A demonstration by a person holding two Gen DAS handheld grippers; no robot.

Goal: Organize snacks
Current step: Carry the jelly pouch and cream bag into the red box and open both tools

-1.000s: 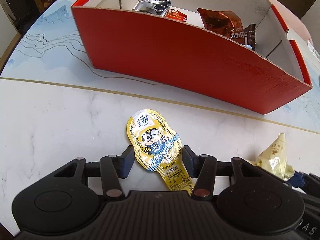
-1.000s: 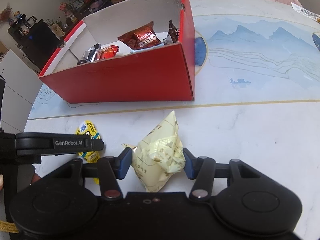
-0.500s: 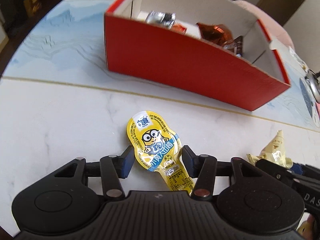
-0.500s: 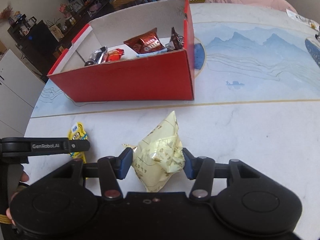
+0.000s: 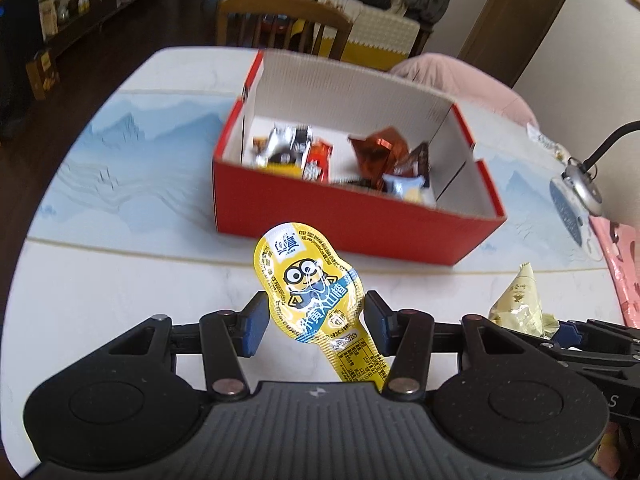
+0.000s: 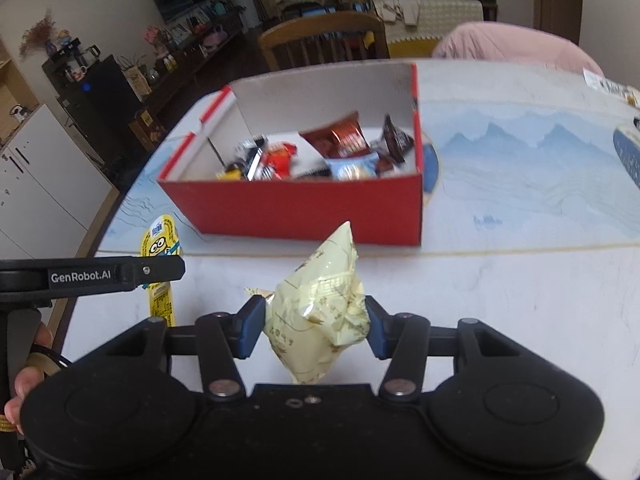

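Left gripper (image 5: 312, 322): jaws partly closed, blue pads pressing both sides of a yellow cartoon-printed snack pouch (image 5: 310, 294), which is held clear of the table (image 5: 120, 280); its narrow tail hangs back toward the gripper body. In the right wrist view a hand (image 6: 24, 376) grips the left tool's handle at the left edge.

Centre: a red cardboard box (image 5: 352, 220), open-topped with a white interior, stands on the table beyond both grippers. It contains several wrapped snacks (image 6: 344, 140) in silver, red, brown and pale blue.

Right gripper (image 6: 314, 326): jaws partly closed, pads pinching a crumpled cream snack bag (image 6: 320, 308), pointed end toward the box.
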